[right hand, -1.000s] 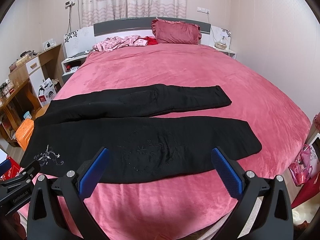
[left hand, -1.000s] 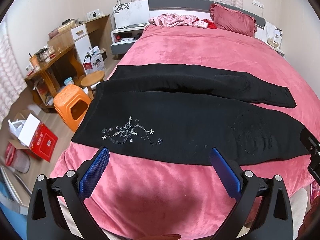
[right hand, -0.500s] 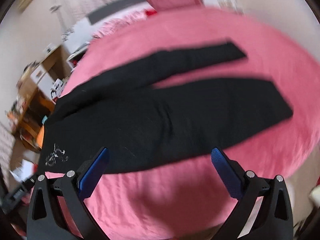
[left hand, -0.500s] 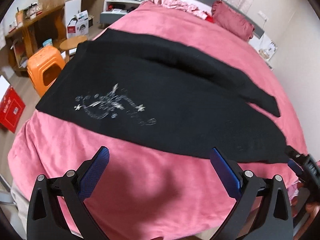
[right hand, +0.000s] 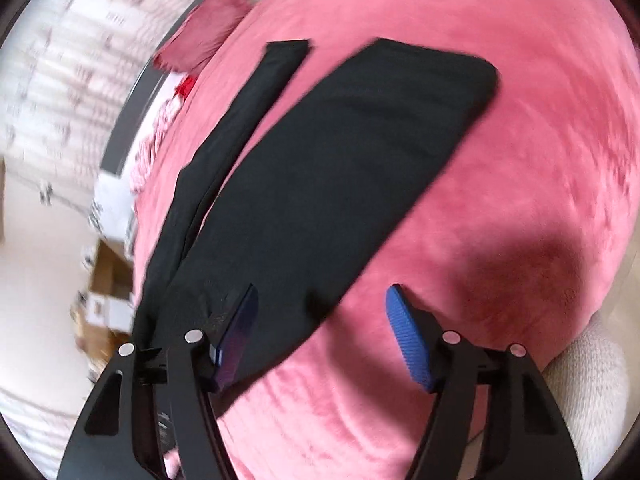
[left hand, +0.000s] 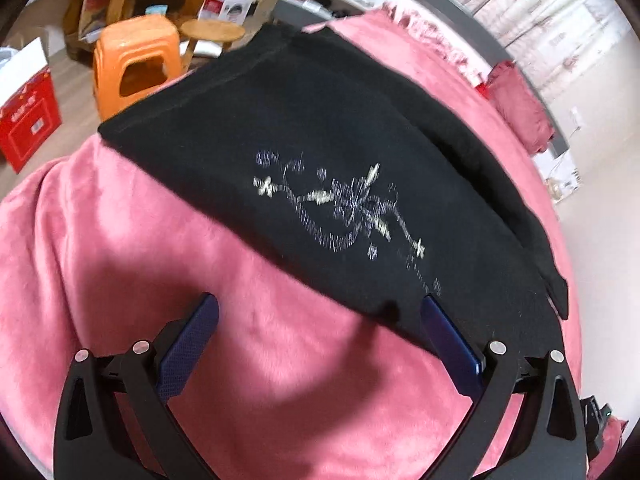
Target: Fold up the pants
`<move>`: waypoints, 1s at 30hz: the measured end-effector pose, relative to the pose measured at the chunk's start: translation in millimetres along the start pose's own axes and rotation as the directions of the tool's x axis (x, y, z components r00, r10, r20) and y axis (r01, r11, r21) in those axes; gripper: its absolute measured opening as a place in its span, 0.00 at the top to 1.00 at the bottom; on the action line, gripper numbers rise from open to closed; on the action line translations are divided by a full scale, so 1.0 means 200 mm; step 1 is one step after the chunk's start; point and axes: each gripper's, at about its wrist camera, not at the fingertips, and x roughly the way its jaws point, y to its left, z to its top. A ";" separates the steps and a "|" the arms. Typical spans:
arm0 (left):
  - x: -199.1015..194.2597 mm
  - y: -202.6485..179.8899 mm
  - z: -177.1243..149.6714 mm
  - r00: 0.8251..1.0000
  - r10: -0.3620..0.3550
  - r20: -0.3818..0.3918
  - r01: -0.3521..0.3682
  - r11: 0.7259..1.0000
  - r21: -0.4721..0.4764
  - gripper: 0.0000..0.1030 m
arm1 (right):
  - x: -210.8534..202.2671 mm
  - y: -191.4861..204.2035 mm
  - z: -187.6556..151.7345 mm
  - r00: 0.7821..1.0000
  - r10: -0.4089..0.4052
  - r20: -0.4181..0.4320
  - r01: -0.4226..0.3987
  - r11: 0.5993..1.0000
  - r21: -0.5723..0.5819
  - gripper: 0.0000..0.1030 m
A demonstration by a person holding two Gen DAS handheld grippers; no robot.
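Observation:
Black pants (left hand: 340, 128) lie spread flat on a pink bed cover (left hand: 120, 248), both legs apart. A silver flower embroidery (left hand: 344, 204) marks the waist end in the left wrist view. My left gripper (left hand: 318, 312) hovers open just before the near edge of that end, nothing between its blue pads. In the right wrist view the two legs (right hand: 340, 152) run away toward the pillow. My right gripper (right hand: 320, 304) is low over the near leg's edge, rolled sideways; its jaws are closing, with the black cloth's edge lying between them but not pinched.
An orange plastic stool (left hand: 136, 64), a round wooden stool (left hand: 212, 32) and a red box (left hand: 28, 120) stand on the floor left of the bed. A dark red pillow (right hand: 204, 40) and pink clothes (right hand: 154, 140) lie at the headboard. The bed's near edge drops off below the grippers.
Both grippers dropped toward the pants and rolled, so the bed now looks tilted. The right gripper's jaws have narrowed; the left stays wide. The pants have not moved.

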 end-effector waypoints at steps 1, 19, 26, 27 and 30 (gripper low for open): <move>0.00 -0.01 0.00 1.000 -0.014 0.017 0.014 1.000 0.011 0.03 | 0.00 -0.04 0.02 0.999 0.034 -0.002 -0.034 0.999 0.041 0.39; 0.04 0.20 0.14 0.967 -0.237 0.092 0.251 0.945 -0.209 0.12 | 0.09 -0.12 0.24 0.985 0.144 0.097 -0.151 0.986 0.067 0.70; 0.09 0.28 0.22 0.988 -0.128 0.084 0.147 0.948 -0.281 0.74 | 0.06 -0.14 0.27 0.989 0.101 0.111 -0.106 0.993 0.043 0.81; 0.09 0.28 0.23 0.990 -0.120 0.072 0.135 0.953 -0.271 0.79 | 0.07 -0.13 0.28 0.991 0.085 0.107 -0.088 0.996 0.029 0.84; 0.06 0.24 0.26 0.993 -0.109 0.051 0.117 0.974 -0.196 0.89 | 0.05 -0.08 0.30 0.994 0.035 0.101 -0.031 0.999 -0.041 0.86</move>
